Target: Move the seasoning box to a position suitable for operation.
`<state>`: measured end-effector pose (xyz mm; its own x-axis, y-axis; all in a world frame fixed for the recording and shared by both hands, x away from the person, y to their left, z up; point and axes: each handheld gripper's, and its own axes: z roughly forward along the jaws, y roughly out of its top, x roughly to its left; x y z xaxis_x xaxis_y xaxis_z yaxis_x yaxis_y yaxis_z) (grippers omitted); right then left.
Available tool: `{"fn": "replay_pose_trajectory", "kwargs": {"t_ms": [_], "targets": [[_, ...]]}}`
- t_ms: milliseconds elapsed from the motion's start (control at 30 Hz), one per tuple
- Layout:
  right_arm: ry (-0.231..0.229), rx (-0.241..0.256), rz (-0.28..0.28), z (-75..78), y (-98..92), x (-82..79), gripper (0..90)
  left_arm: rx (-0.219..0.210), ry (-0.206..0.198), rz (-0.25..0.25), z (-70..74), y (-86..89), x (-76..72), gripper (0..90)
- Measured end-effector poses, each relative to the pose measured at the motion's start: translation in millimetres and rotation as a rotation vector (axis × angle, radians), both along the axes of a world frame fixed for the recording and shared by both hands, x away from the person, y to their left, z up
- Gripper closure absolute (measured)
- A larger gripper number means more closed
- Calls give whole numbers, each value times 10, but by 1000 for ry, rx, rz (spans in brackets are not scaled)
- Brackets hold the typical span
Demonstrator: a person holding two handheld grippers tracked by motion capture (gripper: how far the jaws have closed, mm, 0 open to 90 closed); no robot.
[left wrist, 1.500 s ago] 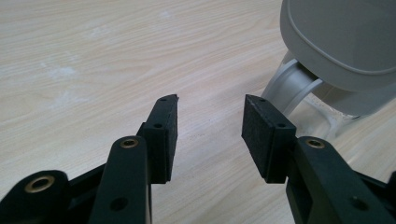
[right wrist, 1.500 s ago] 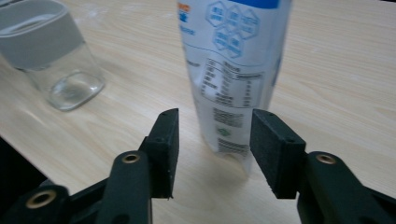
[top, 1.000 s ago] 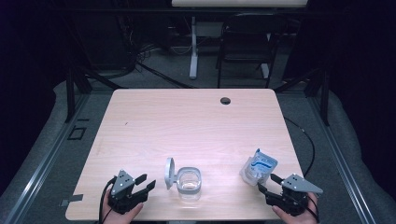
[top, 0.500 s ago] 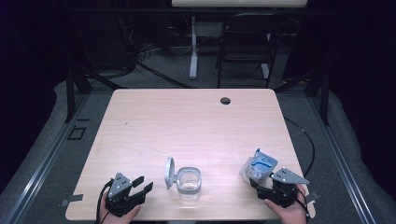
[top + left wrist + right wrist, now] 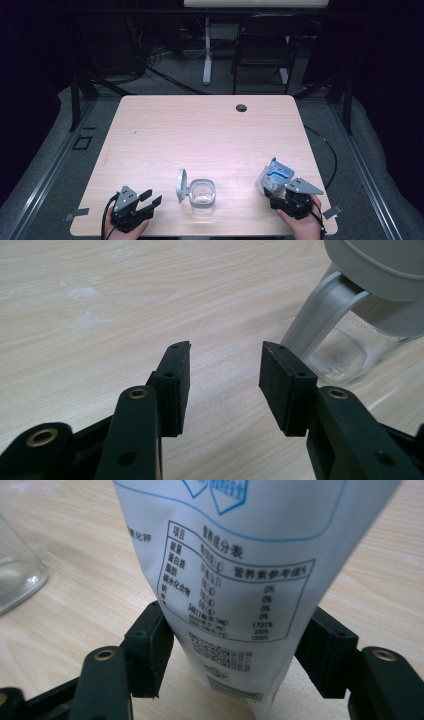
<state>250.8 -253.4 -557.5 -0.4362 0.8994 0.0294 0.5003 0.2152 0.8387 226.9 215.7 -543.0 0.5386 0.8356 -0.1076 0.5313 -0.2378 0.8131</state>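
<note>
Right gripper point(image 5: 235, 645) clamped the pouch point(image 5: 240, 580) at its sides.
Left gripper point(image 5: 225, 372) sat spread, empty, beside the jar point(image 5: 204, 195) on the surface point(image 5: 200, 135).

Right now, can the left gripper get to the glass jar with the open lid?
Probably yes. The left gripper is open, and only bare table lies between it and the jar.

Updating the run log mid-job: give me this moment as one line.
left gripper: open, empty, beside jar | right gripper: jaws around pouch, grip unclear | jar lid: flipped open | table
</note>
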Motion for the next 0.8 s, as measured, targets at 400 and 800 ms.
{"fn": "replay_pose_trajectory", "kwargs": {"t_ms": [400,800], "targets": [[-20,-5,-25,-25,120,-34,363,2,3,-2,-12,-5,-1,561],[-63,-3,48,-141,69,29,346,2,8,5,-30,13,7,559]]}}
